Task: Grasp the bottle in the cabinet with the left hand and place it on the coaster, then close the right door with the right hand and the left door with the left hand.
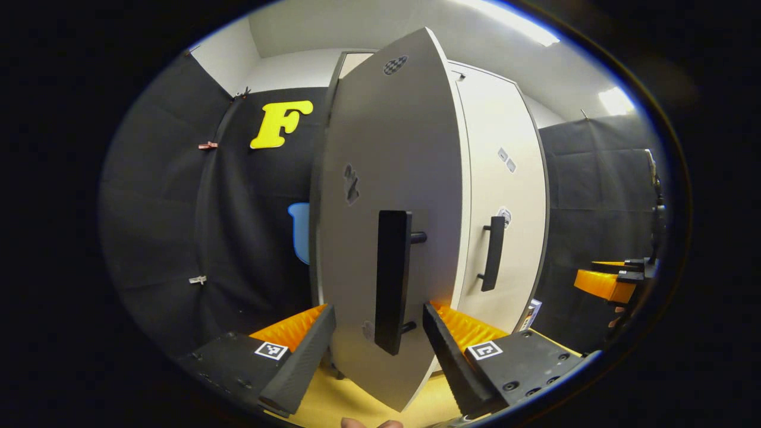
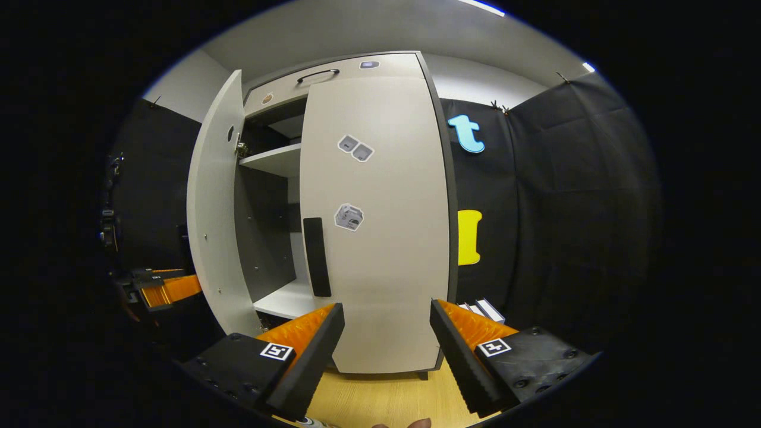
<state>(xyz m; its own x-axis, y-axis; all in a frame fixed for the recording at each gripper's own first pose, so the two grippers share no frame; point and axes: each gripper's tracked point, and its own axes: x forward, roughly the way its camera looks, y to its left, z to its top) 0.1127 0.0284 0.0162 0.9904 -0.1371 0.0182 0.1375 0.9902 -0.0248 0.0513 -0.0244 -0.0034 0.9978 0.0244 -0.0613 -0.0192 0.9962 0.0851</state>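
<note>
the left door (image 1: 386, 196) stands partly open, swung out toward me with its free edge facing my left gripper (image 1: 379, 339), its long black handle (image 1: 392, 279) upright between my spread fingers, which touch nothing. the right door (image 2: 374, 220) sits shut against the cabinet (image 2: 333, 65), its handle (image 2: 316, 257) also upright. my right gripper (image 2: 386, 339) hangs before it over the wooden counter (image 2: 380, 398), fingers wide apart and holding nothing.
</note>
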